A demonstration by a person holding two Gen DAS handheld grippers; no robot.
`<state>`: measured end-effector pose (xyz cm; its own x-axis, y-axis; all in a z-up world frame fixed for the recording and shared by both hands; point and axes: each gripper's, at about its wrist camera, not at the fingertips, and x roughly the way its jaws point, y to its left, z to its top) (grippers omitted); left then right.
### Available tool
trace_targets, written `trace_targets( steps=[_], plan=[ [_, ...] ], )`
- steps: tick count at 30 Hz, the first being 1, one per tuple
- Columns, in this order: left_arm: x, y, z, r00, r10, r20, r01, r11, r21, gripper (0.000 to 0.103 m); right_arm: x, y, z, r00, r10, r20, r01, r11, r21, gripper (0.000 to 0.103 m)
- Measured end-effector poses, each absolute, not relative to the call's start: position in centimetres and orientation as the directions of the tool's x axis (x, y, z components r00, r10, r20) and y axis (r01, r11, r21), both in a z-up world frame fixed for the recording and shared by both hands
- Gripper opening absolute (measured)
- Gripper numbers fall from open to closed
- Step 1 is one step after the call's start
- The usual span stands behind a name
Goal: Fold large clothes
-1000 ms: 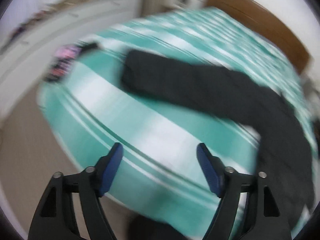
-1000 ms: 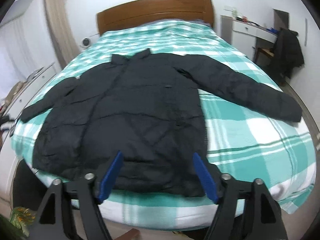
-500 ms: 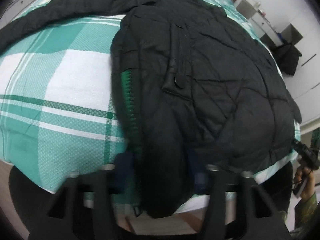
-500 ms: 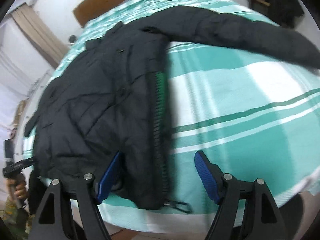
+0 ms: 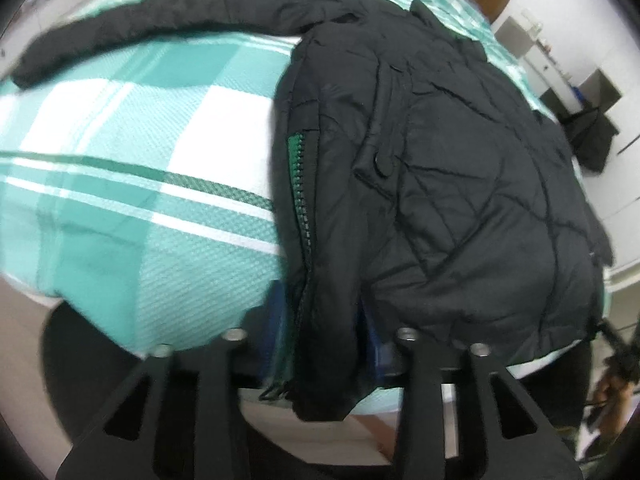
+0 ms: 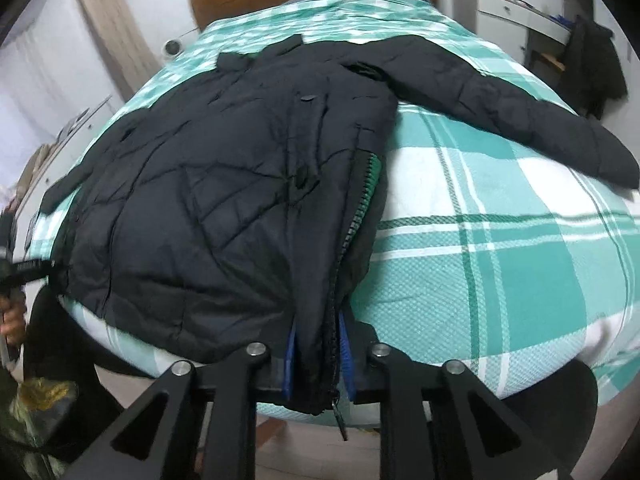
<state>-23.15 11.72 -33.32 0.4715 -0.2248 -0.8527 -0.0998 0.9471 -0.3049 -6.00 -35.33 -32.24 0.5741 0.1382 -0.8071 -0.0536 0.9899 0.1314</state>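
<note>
At the foot of the bed (image 6: pixel 500 264), the black jacket (image 6: pixel 224 200) lies spread flat, sleeves out. Both the left tongs (image 5: pixel 324 344) and right tongs (image 6: pixel 318 356) are clamped on its hem corners, apparently to lift and fold evenly.

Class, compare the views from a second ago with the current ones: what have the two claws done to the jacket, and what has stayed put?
Both claws, open and off the jacket a second ago, have moved to its hem and closed on it: the left claw at one bottom corner, the right claw at the other, by the zipper. The jacket remains spread on the bed, sleeves out.
</note>
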Motion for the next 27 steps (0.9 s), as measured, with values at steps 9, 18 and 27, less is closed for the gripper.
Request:
trace_targets(
  steps=[9,18,27],
  plan=[
    [-26.2,12.6,-26.9,0.607,-0.055,-0.793,-0.137,0.976,-0.172,0.092,-7.4,-37.2,-27.2,0.698,-0.006,-0.716,-0.009,1.000,-0.018,0.079],
    [-22.4,8.8,-21.1,0.768,-0.091,-0.634,-0.107,0.958,-0.266,0.103,-7.3,-35.0,-25.2,0.740,0.078,-0.668,-0.056,0.997,0.054,0.080],
    [-17.9,4.9,-20.1,0.719,-0.139,-0.681,-0.055,0.965,-0.256,0.103,-8.5,-32.0,-25.1,0.777,0.070,-0.625,-0.106,0.994,-0.020,0.080]
  ],
)
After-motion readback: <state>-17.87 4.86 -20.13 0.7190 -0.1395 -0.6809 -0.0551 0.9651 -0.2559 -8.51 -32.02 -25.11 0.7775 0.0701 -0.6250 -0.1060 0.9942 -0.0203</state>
